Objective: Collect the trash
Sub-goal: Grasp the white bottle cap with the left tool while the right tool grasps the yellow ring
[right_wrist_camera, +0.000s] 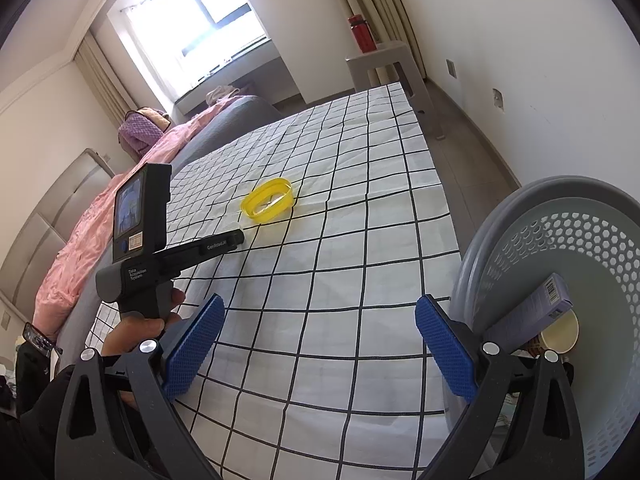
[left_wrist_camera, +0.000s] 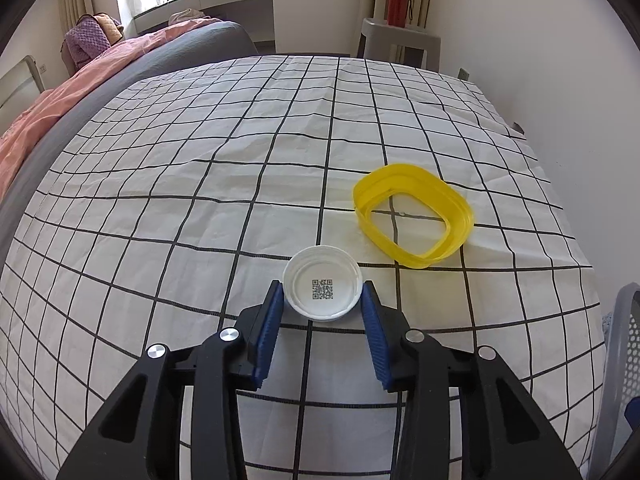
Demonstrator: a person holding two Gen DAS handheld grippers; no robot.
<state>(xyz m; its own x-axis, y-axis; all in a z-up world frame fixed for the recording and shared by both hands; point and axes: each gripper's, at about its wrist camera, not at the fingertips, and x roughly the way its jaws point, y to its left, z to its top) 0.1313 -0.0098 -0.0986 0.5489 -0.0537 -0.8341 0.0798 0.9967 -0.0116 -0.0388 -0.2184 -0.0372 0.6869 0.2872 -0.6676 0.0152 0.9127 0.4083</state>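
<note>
Daylight from the blown-out bright window point(right_wrist_camera: 208, 12) far beyond the fingers; white black-grid cloth point(left_wrist_camera: 240, 184) evenly lit, shadows soft. Both views sharp, no motion blur. Heavy fisheye bowing, dark vignette at corners. Grid lines curve outward near edges.

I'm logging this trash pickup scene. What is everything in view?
lid: 1, white, on the cloth between the left gripper's pads
ring: 1, yellow, on the cloth beyond the lid
cloth: 1, white with black grid, covers the bed
basket: 1, grey, at the bed's right edge
box: 1, purple, in the basket
cup: 1, cream, in the basket
bottle: 1, red, on the stool
stool: 1, grey, past the bed
quilt: 1, pink, left of the cloth
left gripper: 1, black with blue pads, pads at the lid's rim
right gripper: 1, open, empty
hand: 1, holds the left gripper
</note>
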